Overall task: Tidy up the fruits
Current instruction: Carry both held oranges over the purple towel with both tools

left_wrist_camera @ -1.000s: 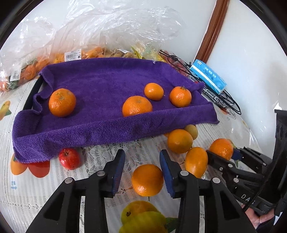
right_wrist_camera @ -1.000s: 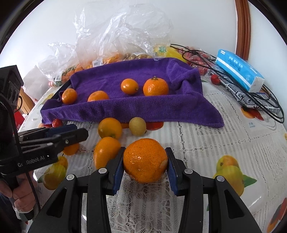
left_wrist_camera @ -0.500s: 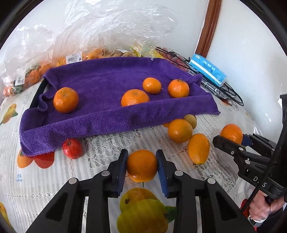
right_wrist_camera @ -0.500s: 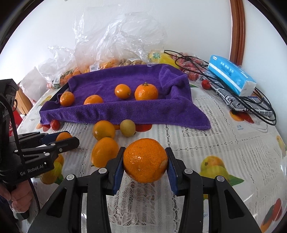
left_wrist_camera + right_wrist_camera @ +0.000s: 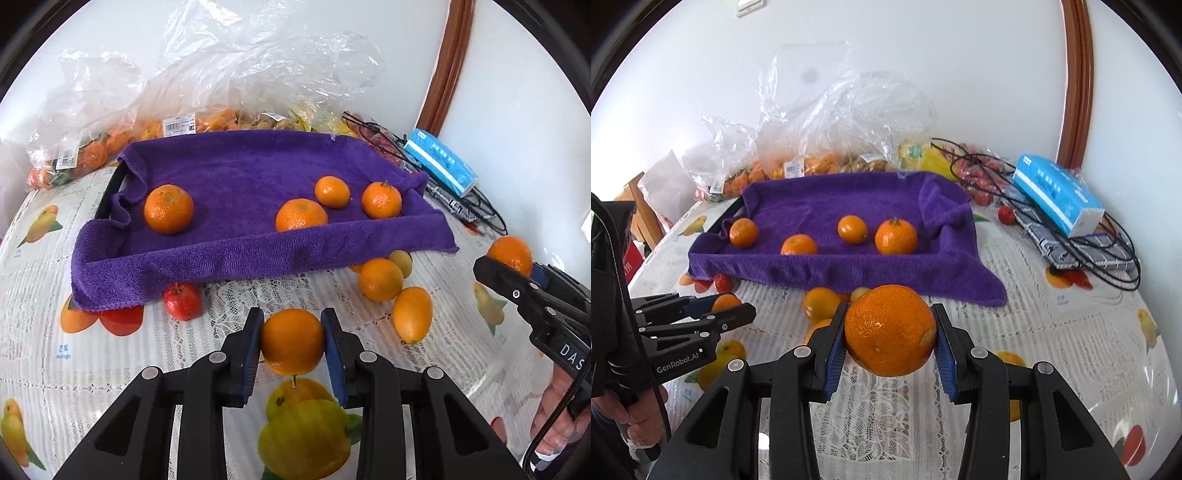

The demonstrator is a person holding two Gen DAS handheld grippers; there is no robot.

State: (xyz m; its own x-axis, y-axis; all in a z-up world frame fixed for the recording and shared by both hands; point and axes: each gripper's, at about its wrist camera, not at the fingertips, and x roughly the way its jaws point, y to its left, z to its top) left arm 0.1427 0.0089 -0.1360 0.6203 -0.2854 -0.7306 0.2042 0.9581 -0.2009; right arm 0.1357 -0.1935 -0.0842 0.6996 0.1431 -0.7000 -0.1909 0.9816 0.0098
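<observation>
My left gripper (image 5: 292, 341) is shut on a small orange (image 5: 292, 340) and holds it just above the tablecloth. My right gripper (image 5: 889, 332) is shut on a larger orange (image 5: 889, 330), lifted above the table; it also shows at the right edge of the left wrist view (image 5: 509, 254). A tray draped with a purple towel (image 5: 240, 177) holds several oranges (image 5: 168, 208). In front of its near edge lie two loose oranges (image 5: 380, 279), a small yellowish fruit (image 5: 402, 260) and a small red fruit (image 5: 183, 301).
Clear plastic bags of fruit (image 5: 207, 122) lie behind the tray by the wall. A blue tissue pack (image 5: 1058, 194), black cables (image 5: 1108, 258) and small red fruits (image 5: 1006, 214) sit at the right. The table edge curves at the right.
My left gripper has shut on the small orange and lifted it a little. My right gripper has risen higher with its orange and drawn back from the tray.
</observation>
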